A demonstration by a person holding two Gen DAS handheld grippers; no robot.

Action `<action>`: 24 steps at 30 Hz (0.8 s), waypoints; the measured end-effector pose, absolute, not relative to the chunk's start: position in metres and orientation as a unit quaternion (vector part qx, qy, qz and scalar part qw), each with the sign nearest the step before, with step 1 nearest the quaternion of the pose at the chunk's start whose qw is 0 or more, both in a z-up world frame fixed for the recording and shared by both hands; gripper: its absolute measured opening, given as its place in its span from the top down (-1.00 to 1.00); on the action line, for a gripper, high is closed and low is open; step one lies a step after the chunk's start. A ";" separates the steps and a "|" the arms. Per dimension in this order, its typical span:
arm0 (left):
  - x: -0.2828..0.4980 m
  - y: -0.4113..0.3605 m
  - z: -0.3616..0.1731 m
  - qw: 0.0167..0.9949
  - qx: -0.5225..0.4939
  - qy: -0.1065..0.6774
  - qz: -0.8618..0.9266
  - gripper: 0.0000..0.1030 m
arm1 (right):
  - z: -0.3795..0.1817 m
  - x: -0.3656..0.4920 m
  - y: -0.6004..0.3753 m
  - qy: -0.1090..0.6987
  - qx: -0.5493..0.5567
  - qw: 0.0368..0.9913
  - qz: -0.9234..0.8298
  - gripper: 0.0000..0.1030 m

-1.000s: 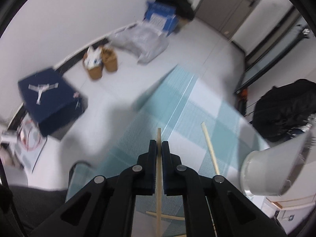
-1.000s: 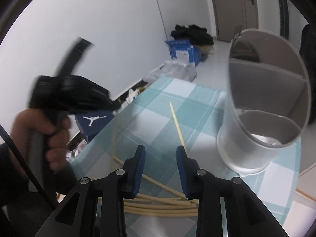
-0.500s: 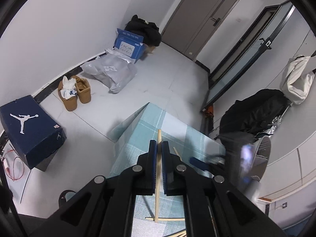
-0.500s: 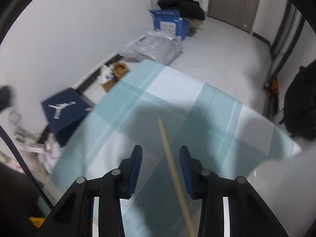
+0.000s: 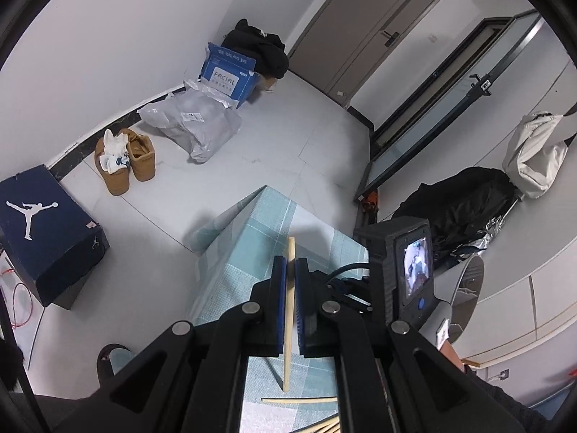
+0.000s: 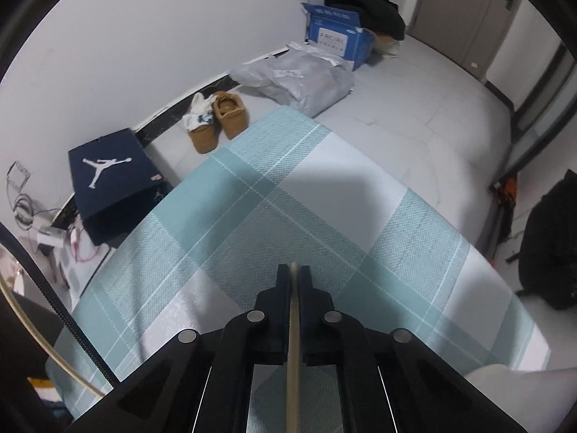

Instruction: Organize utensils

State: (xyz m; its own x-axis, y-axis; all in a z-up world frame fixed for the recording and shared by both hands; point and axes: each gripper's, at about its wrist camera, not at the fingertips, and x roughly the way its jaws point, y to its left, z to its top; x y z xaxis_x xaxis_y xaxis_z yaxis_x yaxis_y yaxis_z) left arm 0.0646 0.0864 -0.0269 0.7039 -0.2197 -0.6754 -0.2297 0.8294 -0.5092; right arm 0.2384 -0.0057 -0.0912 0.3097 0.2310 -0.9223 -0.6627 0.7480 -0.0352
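My left gripper is shut on a pale wooden chopstick and holds it high above the teal checked tablecloth. More chopsticks lie on the cloth below it. My right gripper is shut on another chopstick, low over the cloth. The right gripper's body with its small screen shows in the left wrist view. A grey utensil holder stands behind it, mostly hidden; its rim shows in the right wrist view.
On the floor past the table are a navy shoebox, tan shoes, a grey plastic bag and a blue carton. A black backpack and a white bag are at the right. A cable hangs at the left.
My left gripper has risen well above the table with its chopstick. My right gripper has dropped to the cloth and closed on a chopstick that lay there.
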 end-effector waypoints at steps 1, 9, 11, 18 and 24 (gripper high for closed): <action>0.063 0.085 -0.026 0.877 -0.289 0.384 0.003 0.98 | -0.089 0.237 -0.006 0.508 -0.210 0.786 0.285 0.94; 0.054 0.067 -0.012 0.896 -0.242 0.372 -0.003 0.98 | -0.012 0.177 -0.049 0.401 -0.150 0.852 0.302 0.94; 0.051 0.059 -0.007 0.902 -0.226 0.367 -0.007 0.98 | 0.006 0.159 -0.063 0.372 -0.130 0.869 0.300 0.94; 0.041 0.032 0.012 0.912 -0.192 0.361 -0.028 0.98 | 0.045 0.113 -0.117 0.296 -0.069 0.914 0.269 0.95; 0.034 0.008 0.022 0.914 -0.161 0.370 -0.043 0.98 | 0.059 0.088 -0.151 0.256 -0.035 0.932 0.253 0.94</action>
